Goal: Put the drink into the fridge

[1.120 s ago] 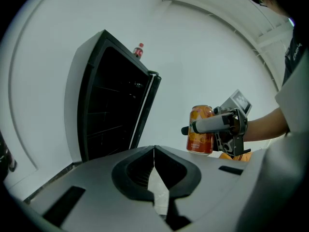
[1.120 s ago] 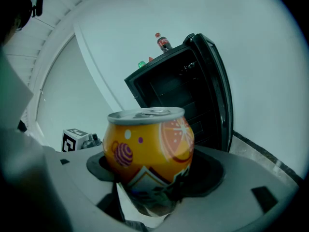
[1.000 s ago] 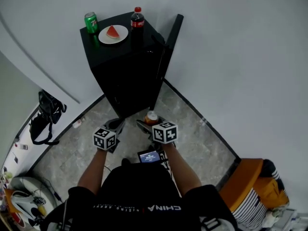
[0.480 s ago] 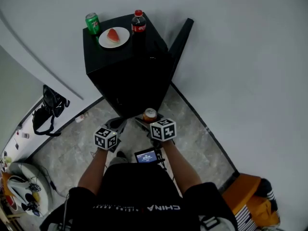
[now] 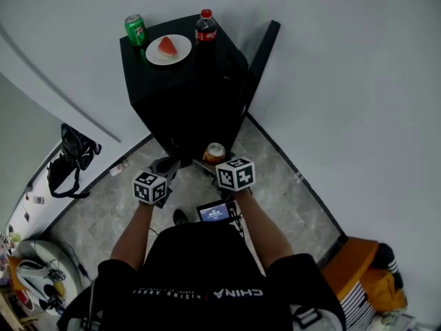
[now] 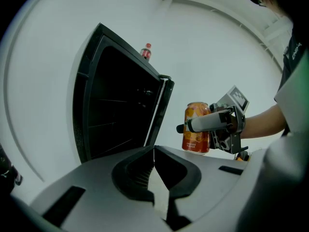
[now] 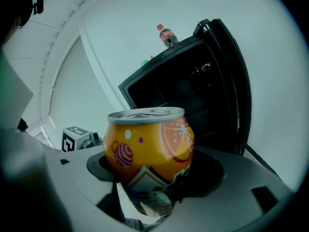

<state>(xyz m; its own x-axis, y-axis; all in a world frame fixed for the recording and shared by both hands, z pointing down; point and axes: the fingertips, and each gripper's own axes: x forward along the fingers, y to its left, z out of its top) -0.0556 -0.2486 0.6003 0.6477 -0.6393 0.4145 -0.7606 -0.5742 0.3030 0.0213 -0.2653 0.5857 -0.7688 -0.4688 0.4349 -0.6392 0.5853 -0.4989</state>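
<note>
From the head view, I hold the orange soda can (image 5: 215, 152) upright just before the open black fridge (image 5: 180, 109). In the left gripper view, my left hand-held gripper (image 6: 154, 151) is closed and empty. In the right gripper view, my right hand-held gripper (image 7: 149, 180) is clamped on the can.

Green can (image 5: 136, 29), watermelon plate (image 5: 154, 56), cola bottle (image 5: 205, 26), bag (image 5: 69, 161).
</note>
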